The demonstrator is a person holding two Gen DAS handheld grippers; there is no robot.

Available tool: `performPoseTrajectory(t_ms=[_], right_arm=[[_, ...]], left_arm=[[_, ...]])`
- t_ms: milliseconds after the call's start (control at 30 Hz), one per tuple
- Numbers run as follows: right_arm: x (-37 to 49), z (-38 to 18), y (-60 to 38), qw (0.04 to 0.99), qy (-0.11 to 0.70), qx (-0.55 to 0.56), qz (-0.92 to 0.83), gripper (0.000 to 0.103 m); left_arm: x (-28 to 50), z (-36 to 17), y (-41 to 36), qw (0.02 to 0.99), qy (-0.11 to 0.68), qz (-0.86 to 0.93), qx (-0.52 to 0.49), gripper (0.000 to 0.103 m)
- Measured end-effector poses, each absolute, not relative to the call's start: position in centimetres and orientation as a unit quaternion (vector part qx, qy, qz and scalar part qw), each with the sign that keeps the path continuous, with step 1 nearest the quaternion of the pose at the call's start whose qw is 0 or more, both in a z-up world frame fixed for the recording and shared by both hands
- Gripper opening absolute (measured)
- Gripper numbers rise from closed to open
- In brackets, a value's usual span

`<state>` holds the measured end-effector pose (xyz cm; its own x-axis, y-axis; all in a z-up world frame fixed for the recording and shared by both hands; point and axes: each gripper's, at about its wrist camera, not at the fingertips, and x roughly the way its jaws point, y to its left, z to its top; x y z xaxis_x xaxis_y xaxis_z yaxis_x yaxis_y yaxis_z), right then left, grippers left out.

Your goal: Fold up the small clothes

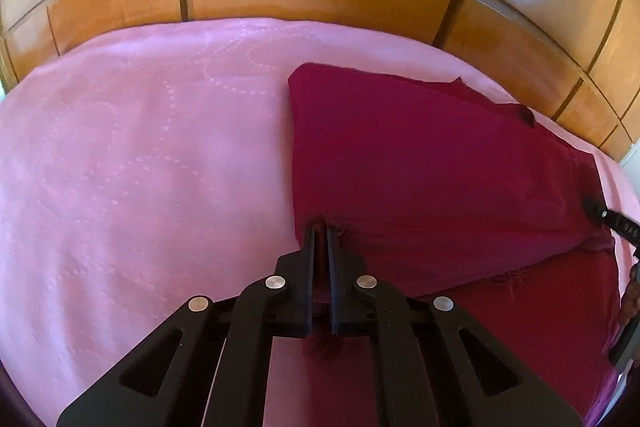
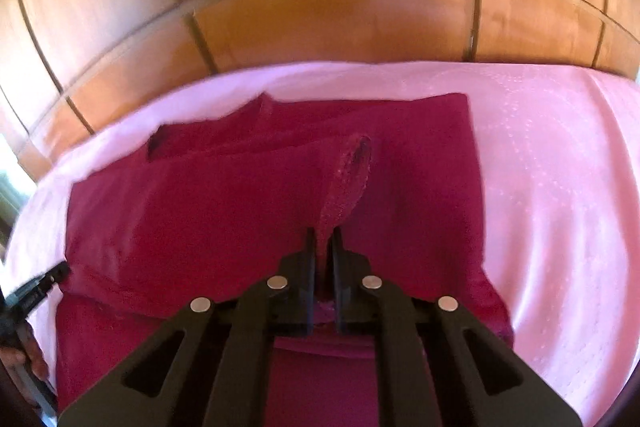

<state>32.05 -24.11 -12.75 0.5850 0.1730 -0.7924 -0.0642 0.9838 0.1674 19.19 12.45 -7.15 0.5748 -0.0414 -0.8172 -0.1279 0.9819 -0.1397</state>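
My left gripper (image 1: 319, 233) and right gripper (image 2: 324, 237) each pinch the crimson garment (image 1: 420, 167)'s near edge; the rest stretches toward the upper frame across the pink bed (image 1: 140, 147).

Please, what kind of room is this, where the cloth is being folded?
Probably a bedroom. The dark red garment lies on a wide soft surface under a pink quilted bedspread, like a bed, and glossy wooden wardrobe-like panels stand right behind it.
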Motion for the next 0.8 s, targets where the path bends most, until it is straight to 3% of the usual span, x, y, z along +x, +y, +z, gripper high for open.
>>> performPoseTrajectory(t_ms=[67,133,167,200,233,300,433,800], right_arm=[[32.1,-13.3,-24.1,0.891,0.445,0.053,0.066,0.009],[31.8,-12.9,-24.5,0.889,0.448,0.067,0.064,0.016],[31.6,-12.7,-24.7,0.888,0.449,0.074,0.064,0.023],[31.1,-12.4,-25.0,0.888,0.448,0.083,0.066,0.048],[30.3,-11.9,-25.3,0.889,0.444,0.091,0.07,0.062],[29.0,-11.2,-25.6,0.892,0.437,0.092,0.072,0.063],[25.2,-10.6,-26.5,0.891,0.436,0.103,0.077,0.078],[15.4,-11.2,-32.1,0.882,0.451,0.129,0.032,0.088]], left_arm=[[18.9,-6.6,11.7,0.885,0.459,0.041,-0.072,0.012],[18.2,-5.7,11.3,0.885,0.459,0.06,-0.057,0.039],[17.3,-4.9,11.0,0.889,0.45,0.055,-0.062,0.046],[16.2,-4.0,10.8,0.896,0.436,0.051,-0.068,0.052],[15.5,-3.4,10.6,0.901,0.426,0.052,-0.067,0.052],[13.6,-2.1,9.9,0.908,0.412,0.051,-0.058,0.052],[10.4,-0.9,9.2,0.91,0.406,0.04,-0.067,0.052],[3.9,-0.8,8.5,0.91,0.408,0.035,-0.069,0.052]])
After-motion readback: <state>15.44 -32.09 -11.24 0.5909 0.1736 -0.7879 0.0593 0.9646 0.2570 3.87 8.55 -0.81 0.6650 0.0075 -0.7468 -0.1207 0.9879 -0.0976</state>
